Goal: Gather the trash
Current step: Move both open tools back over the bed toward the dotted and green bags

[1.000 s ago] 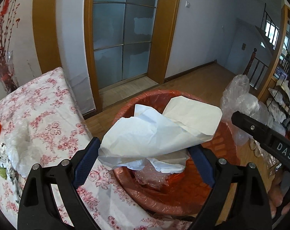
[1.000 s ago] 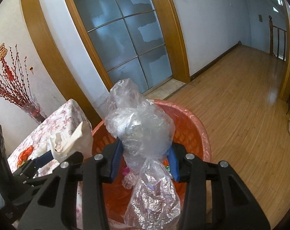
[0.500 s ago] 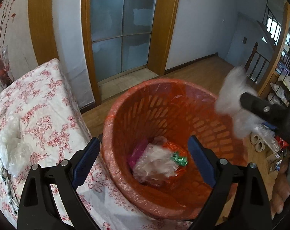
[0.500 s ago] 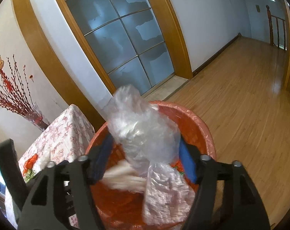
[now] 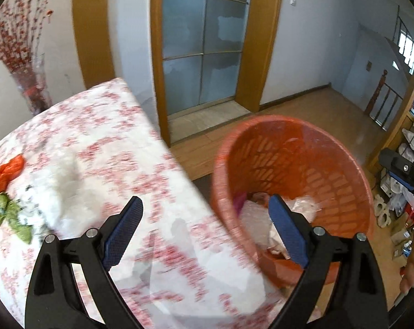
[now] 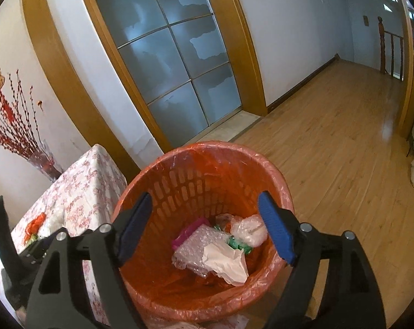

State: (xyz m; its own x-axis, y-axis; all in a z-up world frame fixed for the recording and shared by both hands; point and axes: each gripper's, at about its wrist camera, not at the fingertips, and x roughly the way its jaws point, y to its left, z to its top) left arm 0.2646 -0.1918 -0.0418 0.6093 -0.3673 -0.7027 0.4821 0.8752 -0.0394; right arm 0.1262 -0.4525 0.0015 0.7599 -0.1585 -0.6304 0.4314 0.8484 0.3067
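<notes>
The trash lies in the bottom of the orange basket [image 6: 204,288], which stands on the wood floor [image 6: 343,142] just beside the table: a sheet of bubble wrap [image 6: 198,246], a crumpled white paper [image 6: 228,263] partly over it, a clear plastic bag [image 6: 248,230], a bit of pink [image 6: 189,231] and a bit of green [image 6: 238,244]. The basket has slotted walls and a thin orange liner folded over its rim.

The right gripper [image 6: 207,227] hangs above the basket's mouth with its jaws spread wide and nothing between them — the blue pads frame the pile below. The left gripper [image 5: 204,233] is also wide open and empty; one finger is over the table, the other over the basket's near edge.

More trash sits on the table's flowered cloth [image 5: 97,137], at its left side: a white plastic bag [image 5: 61,192], an orange scrap [image 5: 6,172] and a green scrap [image 5: 4,213], all blurred. A vase of red branches [image 6: 20,137] stands at the far corner, by the frosted glass door [image 6: 174,65].
</notes>
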